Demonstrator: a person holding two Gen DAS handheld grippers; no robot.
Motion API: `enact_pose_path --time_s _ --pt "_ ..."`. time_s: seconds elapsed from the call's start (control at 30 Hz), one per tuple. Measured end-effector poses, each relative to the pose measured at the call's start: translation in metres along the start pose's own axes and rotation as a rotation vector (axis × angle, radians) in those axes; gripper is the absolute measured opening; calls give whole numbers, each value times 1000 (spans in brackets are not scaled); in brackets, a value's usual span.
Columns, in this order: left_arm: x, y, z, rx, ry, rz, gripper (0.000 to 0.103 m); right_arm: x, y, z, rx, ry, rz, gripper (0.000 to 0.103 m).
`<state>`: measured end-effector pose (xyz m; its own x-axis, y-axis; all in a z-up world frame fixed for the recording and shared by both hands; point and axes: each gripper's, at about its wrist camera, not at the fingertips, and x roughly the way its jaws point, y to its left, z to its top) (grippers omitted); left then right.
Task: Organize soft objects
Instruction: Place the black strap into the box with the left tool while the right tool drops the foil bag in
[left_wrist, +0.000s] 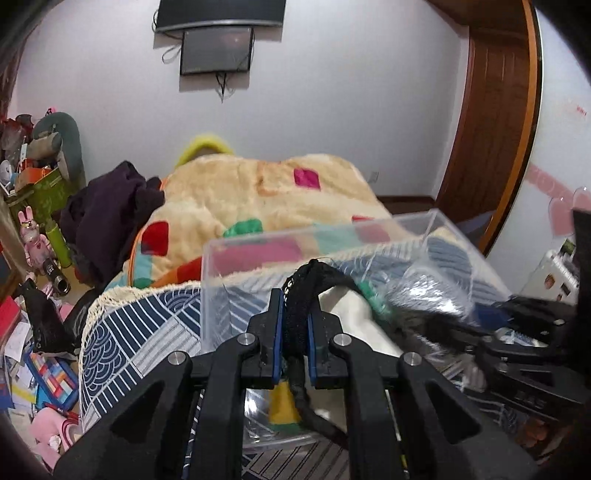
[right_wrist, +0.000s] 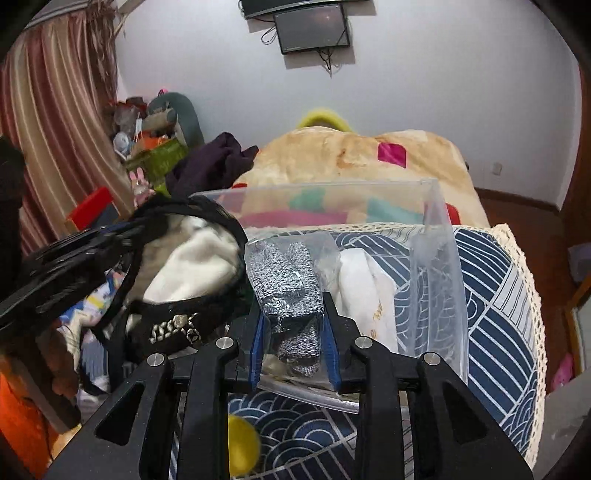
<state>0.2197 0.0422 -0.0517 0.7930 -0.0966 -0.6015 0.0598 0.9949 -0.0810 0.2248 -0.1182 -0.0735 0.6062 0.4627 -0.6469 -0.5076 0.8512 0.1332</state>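
- Pinching a black fabric strap (left_wrist: 300, 306) between their blue pads, our left tongs (left_wrist: 295, 325) are closed on it at the near edge of the clear plastic bin (left_wrist: 218, 266).
- We see that strap run on into a black garment (right_wrist: 173, 325) with a metal chain trim; in the right wrist view it hangs just left of the bin, wrapped around a cream-white cloth (right_wrist: 192, 266).
- Our right tongs (right_wrist: 293, 332) grip a silver-and-black knit item sealed in a clear bag (right_wrist: 284, 280), their blue pads pressed against its two sides.
- We find that bag lying over the bin's front rim, with its far end inside the bin.
- Inside the bin, just right of the bag, lies a folded white cloth (right_wrist: 365, 291) with small gold lettering.
- We see the bin resting on a navy-and-white patterned cover (right_wrist: 491, 295) edged in cream lace.
- A yellow round object (right_wrist: 242, 443) shows beneath the right tongs, on the patterned cover.
- Beyond the bin lies a bed with a beige blanket (left_wrist: 255, 195) marked by coloured squares, and a dark purple garment (left_wrist: 107, 218) is heaped at its left side.
- We make out a wall-mounted screen (left_wrist: 217, 50) on the far wall above the bed.
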Motion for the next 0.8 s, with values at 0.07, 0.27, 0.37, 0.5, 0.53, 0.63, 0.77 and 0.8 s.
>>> enact_pose_path --time_s 0.07,0.27,0.37,0.5,0.53,0.63,0.77,0.8 --pt "3 1 -3 -3 10 3 10 -3 3 -1 -14 3 -7 27" --pt "-1 5 -3 4 42 7 18 -18 5 -1 -34 -17 -26 32" --pt "-10 4 -4 8 36 4 23 -30 5 -1 -38 -50 -38 48" --pt "-27 3 -4 4 8 -12 41 -49 10 -3 -62 -88 -49 56" --pt "-32 2 -5 5 -4 -11 47 -52 10 -4 -65 -92 -48 58" --pt "-47 0 -4 16 -35 -16 55 -64 13 -10 -75 -114 -42 71" --pt "-65 -2 -8 19 -55 -26 70 -70 16 -16 -90 -113 -18 73" --pt "-69 -2 -10 16 -59 -26 72 -70 18 -19 -94 -103 -8 73"
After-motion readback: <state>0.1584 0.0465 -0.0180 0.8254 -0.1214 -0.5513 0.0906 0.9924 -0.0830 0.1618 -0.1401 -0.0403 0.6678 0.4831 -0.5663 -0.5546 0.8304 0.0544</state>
